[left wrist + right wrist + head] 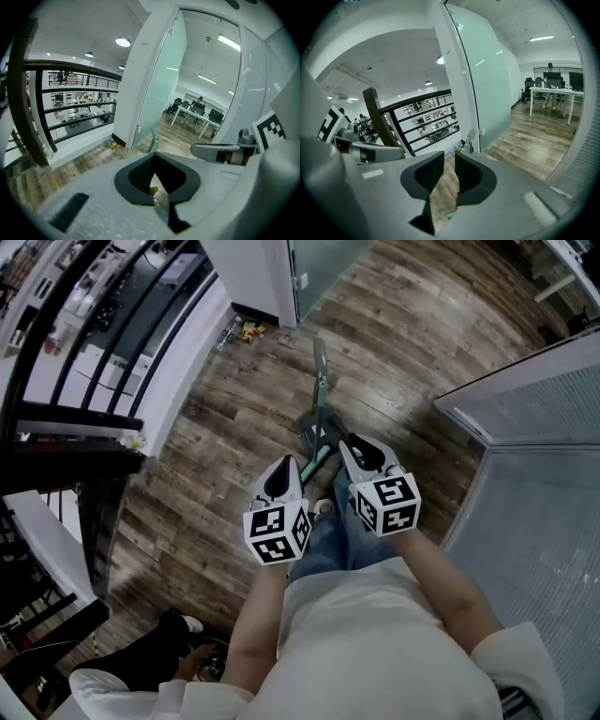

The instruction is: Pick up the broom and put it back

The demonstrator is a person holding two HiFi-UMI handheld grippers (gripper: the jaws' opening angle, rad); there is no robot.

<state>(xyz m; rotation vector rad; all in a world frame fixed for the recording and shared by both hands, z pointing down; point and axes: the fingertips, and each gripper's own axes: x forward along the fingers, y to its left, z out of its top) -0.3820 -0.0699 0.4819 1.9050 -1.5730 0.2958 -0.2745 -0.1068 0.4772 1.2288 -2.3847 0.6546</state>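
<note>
Standing on a wood-plank floor (234, 437), the person holds both tongs low in front of blue jeans (328, 540), side by side and near each other, with the broom (316, 432) between and just ahead of them. The broom runs straight away from the person. Its teal handle (319, 459) is nearest and ends between the two tongs, a dark grey part follows, and the green-and-grey far end points toward a frosted glass door (487, 89). Whether it rests on the floor or is lifted off it cannot be told. The left tongs (284, 465) have their tips pressed together, and in the left gripper view a strip of the teal handle sits in the gap just behind those tips, so they pinch the broom there. The right tongs (347, 442) stand a little spread: floor boards show through the slot between the pads, and only a sliver of teal appears at the slot's near end. A black railing (94, 413) runs at the left, a grey mesh panel (544, 418) stands at the right, and small yellow scraps (249, 330) lie at the foot of a white wall (253, 277).
</note>
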